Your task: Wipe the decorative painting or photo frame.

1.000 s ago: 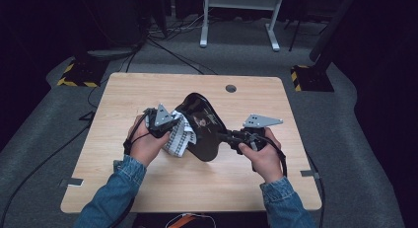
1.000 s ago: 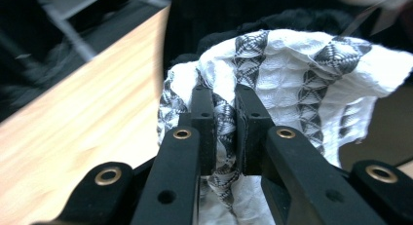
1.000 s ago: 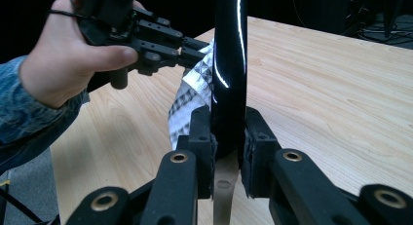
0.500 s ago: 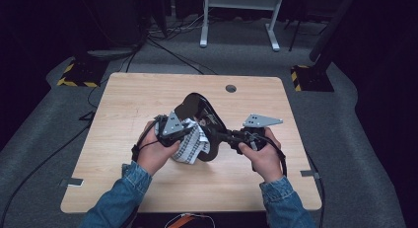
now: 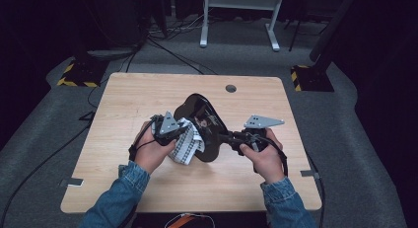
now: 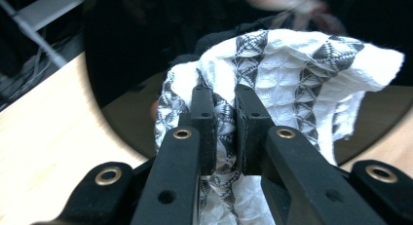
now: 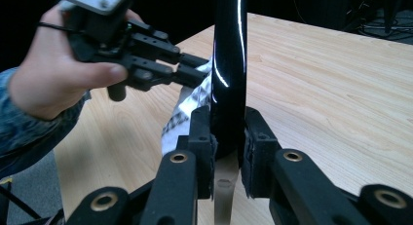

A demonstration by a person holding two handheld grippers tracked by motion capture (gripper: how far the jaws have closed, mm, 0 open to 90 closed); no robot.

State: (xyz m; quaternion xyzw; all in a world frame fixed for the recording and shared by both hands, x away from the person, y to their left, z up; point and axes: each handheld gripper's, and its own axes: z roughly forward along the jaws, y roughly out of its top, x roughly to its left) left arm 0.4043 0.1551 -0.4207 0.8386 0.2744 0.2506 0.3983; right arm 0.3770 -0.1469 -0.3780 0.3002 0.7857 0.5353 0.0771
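While right gripper [image 7: 228,137] clamps black plate [image 7: 228,64] edge, left gripper [image 6: 225,118] pinches patterned cloth [image 6: 292,74] against plate face.

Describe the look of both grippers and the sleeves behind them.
Both the left gripper and right gripper are black, with brass rivets on the arms and grey three-cornered plates on top. Black cables trail off. Sleeves are blue denim.
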